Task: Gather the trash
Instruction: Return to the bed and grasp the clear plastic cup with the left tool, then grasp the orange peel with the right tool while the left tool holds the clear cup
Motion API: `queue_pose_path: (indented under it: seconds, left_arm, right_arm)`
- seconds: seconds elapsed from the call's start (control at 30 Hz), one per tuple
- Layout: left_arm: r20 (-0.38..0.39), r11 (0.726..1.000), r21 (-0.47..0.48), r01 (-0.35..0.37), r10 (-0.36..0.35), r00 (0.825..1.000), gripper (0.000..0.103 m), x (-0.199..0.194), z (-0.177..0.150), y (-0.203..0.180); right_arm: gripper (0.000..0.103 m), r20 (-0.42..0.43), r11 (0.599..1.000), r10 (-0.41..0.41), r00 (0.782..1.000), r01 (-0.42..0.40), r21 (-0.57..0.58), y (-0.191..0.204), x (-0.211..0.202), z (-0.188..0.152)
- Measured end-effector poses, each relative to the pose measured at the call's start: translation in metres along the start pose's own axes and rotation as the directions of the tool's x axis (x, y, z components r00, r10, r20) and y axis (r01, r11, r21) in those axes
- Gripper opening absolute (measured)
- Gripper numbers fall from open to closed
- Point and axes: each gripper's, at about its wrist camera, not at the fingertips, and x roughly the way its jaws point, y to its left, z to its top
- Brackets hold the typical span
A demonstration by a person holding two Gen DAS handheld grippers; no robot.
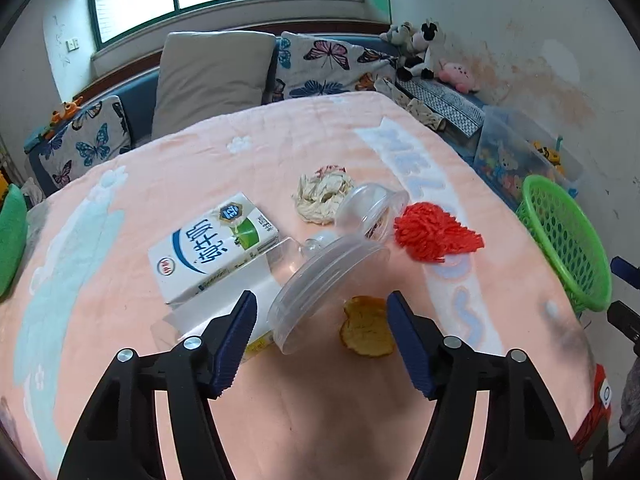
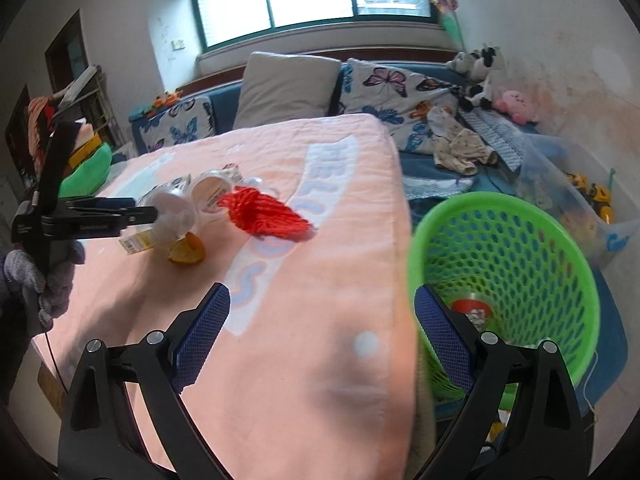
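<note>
Your left gripper (image 1: 322,314) hangs wide, empty, above a clear plastic jar (image 1: 326,280) lying beside dried orange peel (image 1: 366,328) on the pink blanket (image 1: 160,184). Your right gripper (image 2: 322,314), equally wide, holds nothing beside the green mesh basket (image 2: 508,264).

Your left gripper (image 1: 322,312) hangs low with its blue-padded jaws spread wide and nothing between them. From the right wrist view it (image 2: 154,214) reaches in level from the left, and your gloved left hand (image 2: 48,276) wraps its handle. Your right gripper (image 2: 322,312) is likewise spread wide, jaws empty, pointing forward.
</note>
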Motion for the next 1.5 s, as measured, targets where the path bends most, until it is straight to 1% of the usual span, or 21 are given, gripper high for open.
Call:
queue_pose_path:
  seconds: [0.07, 0.17, 0.23, 0.27, 0.33, 0.37, 0.4, 0.53, 0.63, 0.83, 0.97, 1.27, 1.43, 1.5]
  left_arm:
    - [-0.002, 1.0, 0.006, 0.0, 0.0, 1.0, 0.061, 0.005, 0.0, 0.001]
    - [-0.012, 1.0, 0.009, 0.012, -0.011, 1.0, 0.052, 0.014, 0.001, 0.003]
    - [-0.011, 1.0, 0.009, 0.01, -0.009, 1.0, 0.045, 0.016, 0.002, 0.004]
    - [-0.007, 1.0, 0.005, 0.013, -0.013, 1.0, 0.043, 0.016, 0.001, 0.006]
    - [0.005, 1.0, 0.006, 0.008, -0.008, 1.0, 0.033, 0.015, 0.001, 0.008]
    - [0.01, 1.0, 0.004, 0.009, -0.009, 1.0, 0.031, 0.015, 0.001, 0.009]
    - [0.014, 1.0, 0.002, 0.011, -0.012, 1.0, 0.025, 0.013, 0.0, 0.01]
    - [0.037, 1.0, 0.003, 0.003, -0.003, 0.999, 0.016, 0.007, -0.002, 0.013]
    - [0.052, 1.0, -0.009, 0.005, -0.005, 0.999, 0.014, -0.002, -0.004, 0.017]
    - [0.079, 1.0, -0.022, -0.004, 0.006, 0.997, 0.013, -0.025, -0.007, 0.029]
    - [0.088, 0.998, -0.056, -0.009, 0.013, 0.996, 0.013, -0.041, -0.011, 0.044]
    - [0.124, 0.995, -0.095, -0.003, 0.014, 0.992, 0.013, -0.065, -0.019, 0.063]
    - [0.126, 0.995, -0.1, 0.0, 0.012, 0.992, 0.013, -0.068, -0.022, 0.068]
    - [0.121, 0.994, -0.106, 0.001, 0.012, 0.993, 0.013, -0.066, -0.024, 0.071]
  right_arm:
    - [0.093, -0.011, 1.0, 0.013, 1.0, -0.013, -0.014, 0.006, 0.006, 0.001]
    - [0.093, -0.026, 0.999, 0.027, 0.999, -0.028, -0.034, 0.016, 0.013, 0.004]
    - [0.093, -0.034, 0.998, 0.035, 0.999, -0.037, -0.045, 0.024, 0.018, 0.005]
    - [0.093, -0.04, 0.998, 0.043, 0.998, -0.045, -0.052, 0.028, 0.022, 0.006]
    - [0.093, -0.047, 0.997, 0.051, 0.998, -0.054, -0.062, 0.033, 0.026, 0.006]
    - [0.093, -0.053, 0.996, 0.057, 0.997, -0.06, -0.069, 0.037, 0.029, 0.007]
    - [0.093, -0.06, 0.995, 0.063, 0.996, -0.067, -0.076, 0.041, 0.033, 0.007]
    - [0.093, -0.08, 0.99, 0.085, 0.993, -0.093, -0.108, 0.057, 0.045, 0.009]
    - [0.093, -0.092, 0.986, 0.107, 0.99, -0.118, -0.121, 0.066, 0.052, 0.012]
    - [0.092, -0.11, 0.974, 0.16, 0.981, -0.175, -0.143, 0.088, 0.069, 0.018]
    - [0.089, -0.135, 0.967, 0.185, 0.974, -0.205, -0.154, 0.103, 0.085, 0.018]
    - [0.082, -0.191, 0.956, 0.202, 0.961, -0.236, -0.176, 0.123, 0.126, 0.019]
    - [0.08, -0.215, 0.954, 0.193, 0.957, -0.235, -0.186, 0.129, 0.148, 0.021]
    - [0.079, -0.224, 0.952, 0.202, 0.953, -0.245, -0.186, 0.131, 0.154, 0.022]
